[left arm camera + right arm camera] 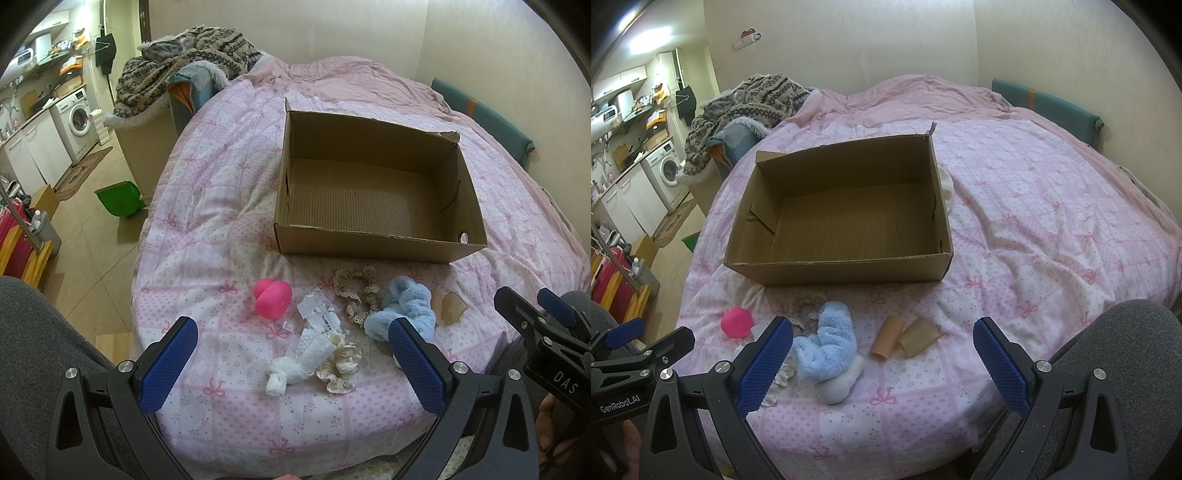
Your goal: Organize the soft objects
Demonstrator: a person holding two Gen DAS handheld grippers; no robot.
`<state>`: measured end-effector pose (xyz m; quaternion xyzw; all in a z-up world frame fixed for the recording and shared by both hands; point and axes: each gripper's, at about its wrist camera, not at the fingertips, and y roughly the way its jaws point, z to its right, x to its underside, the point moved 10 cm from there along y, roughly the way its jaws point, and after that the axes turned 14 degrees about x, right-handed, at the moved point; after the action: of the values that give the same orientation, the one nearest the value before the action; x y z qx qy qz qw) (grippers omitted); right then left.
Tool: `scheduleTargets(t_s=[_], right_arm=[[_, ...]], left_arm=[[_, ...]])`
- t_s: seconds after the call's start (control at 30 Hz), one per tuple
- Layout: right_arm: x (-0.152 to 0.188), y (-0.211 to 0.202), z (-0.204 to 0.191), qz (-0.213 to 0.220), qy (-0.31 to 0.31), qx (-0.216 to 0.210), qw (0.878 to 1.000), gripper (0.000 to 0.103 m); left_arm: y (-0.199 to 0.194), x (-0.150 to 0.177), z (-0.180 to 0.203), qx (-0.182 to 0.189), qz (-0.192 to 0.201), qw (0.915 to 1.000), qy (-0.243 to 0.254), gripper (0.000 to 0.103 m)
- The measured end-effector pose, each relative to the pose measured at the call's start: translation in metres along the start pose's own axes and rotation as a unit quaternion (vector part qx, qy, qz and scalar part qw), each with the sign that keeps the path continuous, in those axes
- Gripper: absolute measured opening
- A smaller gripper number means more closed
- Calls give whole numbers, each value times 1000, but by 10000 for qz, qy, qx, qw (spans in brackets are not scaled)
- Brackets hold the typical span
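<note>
Both grippers, left and right, gape empty above bed edge. Fluffy pale-blue plush scrunchie lies before empty brown cardboard box; light, squashy; pinch mid-bulk.

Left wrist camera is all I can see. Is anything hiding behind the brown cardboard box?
Observer: Yes. A white soft bundle peeks out on the far right side of the open brown cardboard box, right by its wall.
Operator: Ooh! Is the other grabber holding something?
Observer: No. The right gripper has its jaws wide open, with nothing between them.
</note>
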<state>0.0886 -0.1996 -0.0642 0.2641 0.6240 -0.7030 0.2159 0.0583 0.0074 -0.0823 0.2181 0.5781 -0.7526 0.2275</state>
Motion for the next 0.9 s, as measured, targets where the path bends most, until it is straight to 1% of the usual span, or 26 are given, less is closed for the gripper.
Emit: scheduleTargets(t_s=[0.13, 0.2, 0.4, 0.53, 0.73, 0.83, 0.9], right_arm=[[-1, 0, 1, 10, -16, 49, 10000, 103], [-3, -1, 0, 10, -29, -10, 10000, 103], [-19, 1, 6, -148, 6, -165, 9998, 103], [-34, 2, 4, -287, -19, -276, 9992, 103], [-40, 17, -3, -756, -120, -404, 9962, 103], [-37, 28, -7, -1059, -151, -513, 9929, 103], [-31, 36, -12, -1360, -148, -693, 9882, 103]], left_arm=[[0, 2, 1, 18, -37, 10000, -27, 103], [-1, 0, 2, 111, -75, 9999, -73, 103], [-5, -16, 5, 175, -136, 9997, -124, 103], [-1, -28, 7, 97, -298, 9995, 3, 103], [15, -36, 9, 138, -733, 9971, 150, 103], [25, -39, 5, 74, -902, 9957, 176, 103], [31, -39, 0, 57, -978, 9951, 144, 103]])
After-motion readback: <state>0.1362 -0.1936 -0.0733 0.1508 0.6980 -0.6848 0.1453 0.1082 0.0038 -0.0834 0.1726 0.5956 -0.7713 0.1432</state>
